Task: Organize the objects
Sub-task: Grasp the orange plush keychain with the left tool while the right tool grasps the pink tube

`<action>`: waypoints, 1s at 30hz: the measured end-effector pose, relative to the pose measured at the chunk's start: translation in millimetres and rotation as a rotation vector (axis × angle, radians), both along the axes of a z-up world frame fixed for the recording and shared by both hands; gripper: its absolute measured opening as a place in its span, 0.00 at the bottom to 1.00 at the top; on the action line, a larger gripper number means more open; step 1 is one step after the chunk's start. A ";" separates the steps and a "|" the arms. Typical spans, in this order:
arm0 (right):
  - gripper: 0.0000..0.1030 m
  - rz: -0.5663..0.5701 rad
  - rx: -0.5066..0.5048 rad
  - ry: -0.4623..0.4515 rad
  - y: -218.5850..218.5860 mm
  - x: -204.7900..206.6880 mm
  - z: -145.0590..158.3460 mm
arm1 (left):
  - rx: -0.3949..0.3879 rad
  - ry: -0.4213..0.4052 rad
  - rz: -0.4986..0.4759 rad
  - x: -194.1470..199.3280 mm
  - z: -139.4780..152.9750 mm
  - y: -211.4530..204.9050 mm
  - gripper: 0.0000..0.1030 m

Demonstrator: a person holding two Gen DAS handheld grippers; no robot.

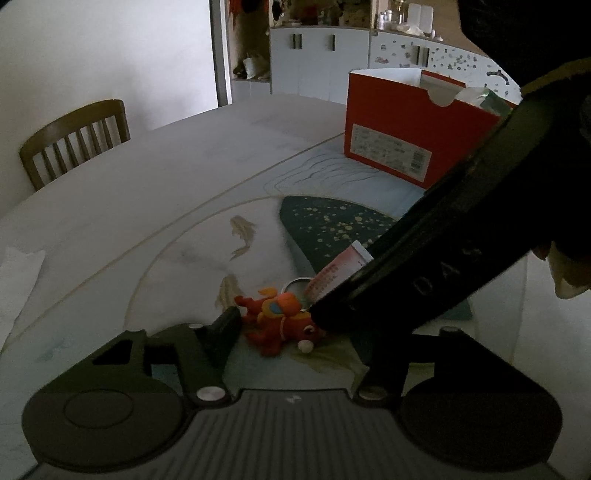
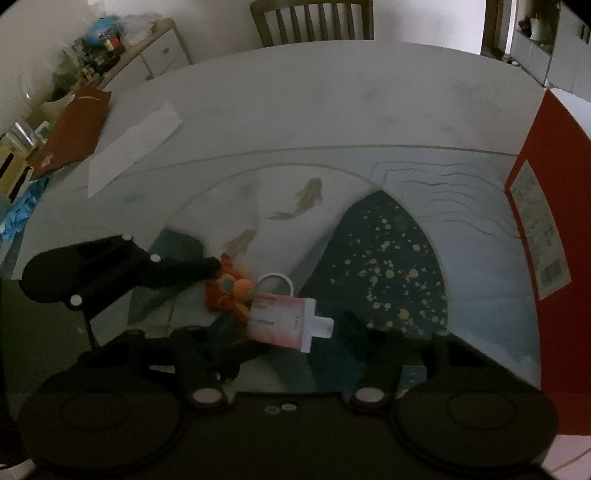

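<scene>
Dim, soft-focused fisheye views, edges bowed and vignetted.

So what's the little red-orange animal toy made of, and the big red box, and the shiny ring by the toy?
The red-orange animal toy looks like soft rubber or moulded plastic: rounded, smooth, matte. The open-topped big red box looks like cardboard: thin walls, a cut notch, a printed paper label. The shiny ring seems to be metal, thin and silvery, probably a key ring.

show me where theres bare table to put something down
Free: the wide pale stretch of table between the chair and the fish pattern, and the dark speckled patch beside the red box. Crowded: the near middle, where both grippers meet around the orange toy, its ring and the pink tube, and the left edge with papers.
</scene>
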State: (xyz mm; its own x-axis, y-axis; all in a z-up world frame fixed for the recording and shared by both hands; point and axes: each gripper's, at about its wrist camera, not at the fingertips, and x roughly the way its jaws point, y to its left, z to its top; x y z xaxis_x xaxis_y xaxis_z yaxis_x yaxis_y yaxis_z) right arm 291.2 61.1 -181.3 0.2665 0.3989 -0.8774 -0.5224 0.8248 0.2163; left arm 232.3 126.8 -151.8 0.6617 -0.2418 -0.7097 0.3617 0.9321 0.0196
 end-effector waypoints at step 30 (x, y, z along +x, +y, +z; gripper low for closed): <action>0.47 -0.132 0.032 -0.047 -69.4 -41.8 43.9 | -0.094 0.088 0.134 -37.1 22.6 -1.7 0.50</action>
